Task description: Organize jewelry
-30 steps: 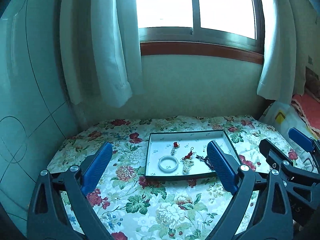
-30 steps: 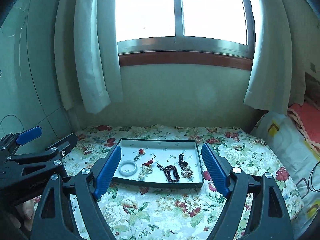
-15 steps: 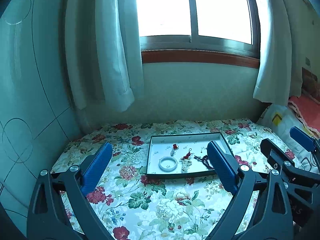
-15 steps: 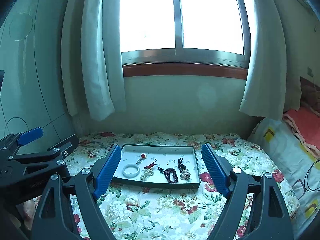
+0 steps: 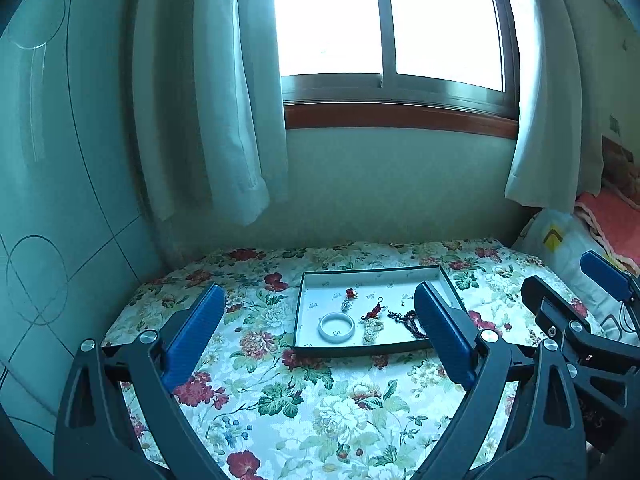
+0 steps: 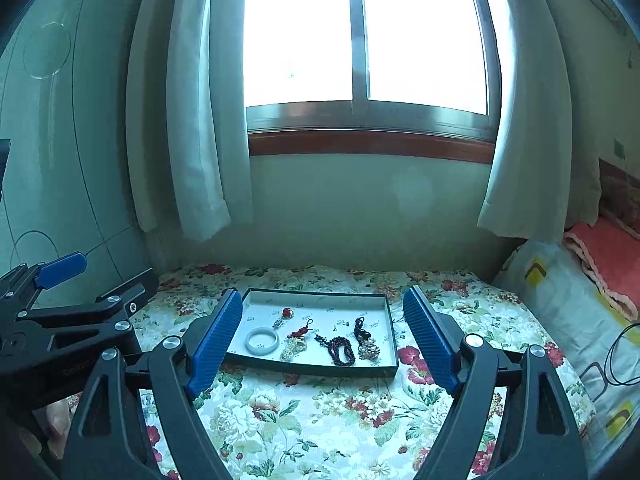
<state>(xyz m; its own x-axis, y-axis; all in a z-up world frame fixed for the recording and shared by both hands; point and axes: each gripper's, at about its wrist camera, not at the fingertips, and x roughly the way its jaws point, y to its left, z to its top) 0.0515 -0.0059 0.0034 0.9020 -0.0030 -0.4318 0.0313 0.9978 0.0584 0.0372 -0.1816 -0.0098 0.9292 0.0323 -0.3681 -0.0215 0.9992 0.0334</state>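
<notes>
Hovering both tools above bed, spread wide, gripping nothing.
Approaching tray (image 6: 390,322) left to right: left tool (image 5: 318,330), white bangle (image 6: 262,341), dark bead string (image 6: 341,350), right tool (image 6: 322,338); descending slowly, pinching one piece only.

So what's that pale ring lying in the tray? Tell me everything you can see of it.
The pale white ring-shaped bangle looks like smooth, glossy stone or glass, thick-walled and unbroken, with an open centre showing the tray floor. It lies flat at the left end of the shallow dark-rimmed white tray, near its front wall. A beaded pale tassel piece lies just to its right; whether they touch is unclear. Neither gripper touches it.
</notes>
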